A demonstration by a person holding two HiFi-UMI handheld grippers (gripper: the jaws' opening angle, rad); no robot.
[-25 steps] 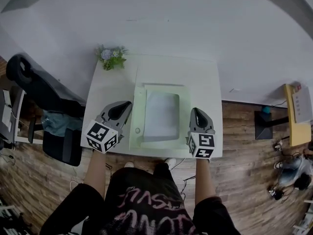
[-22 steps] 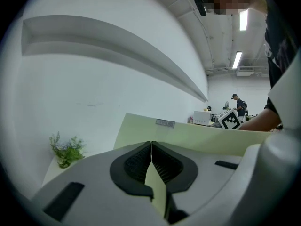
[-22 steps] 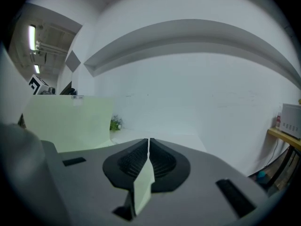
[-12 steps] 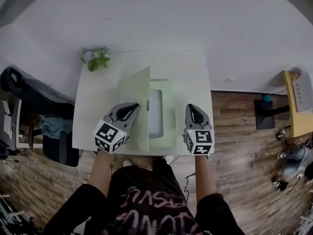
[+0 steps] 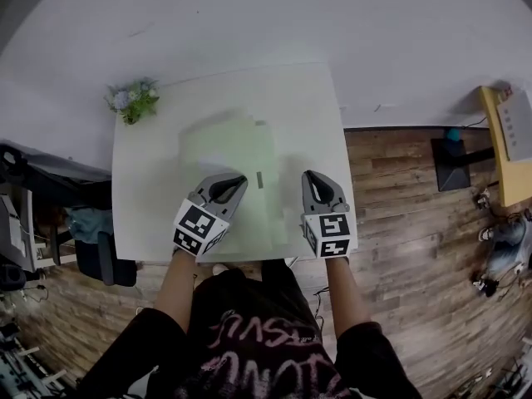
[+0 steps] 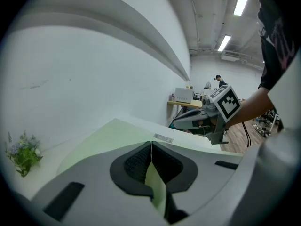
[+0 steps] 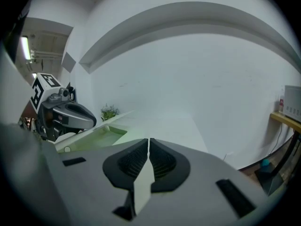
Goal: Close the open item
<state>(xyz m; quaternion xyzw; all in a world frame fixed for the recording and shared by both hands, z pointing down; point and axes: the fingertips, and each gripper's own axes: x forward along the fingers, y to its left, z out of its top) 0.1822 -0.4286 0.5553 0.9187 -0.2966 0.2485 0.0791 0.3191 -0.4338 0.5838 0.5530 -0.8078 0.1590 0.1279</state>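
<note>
A pale green flat case lies on the white table. Its lid, blurred with motion, is folded over the base. My left gripper is shut, its tips against the top of the lid. In the left gripper view the jaws meet with nothing between them, and the green lid slopes away just under them, a small label at its far edge. My right gripper is shut and empty at the case's right edge. In the right gripper view, the green case and the left gripper show at left.
A small potted plant stands at the table's far left corner. A dark office chair is left of the table. Wooden floor and a yellow desk lie to the right. A white wall runs behind the table.
The green lid lay open to the left, then stood upright, and now is swung over the base. My left gripper moved right with it; the right gripper shifted slightly left.
</note>
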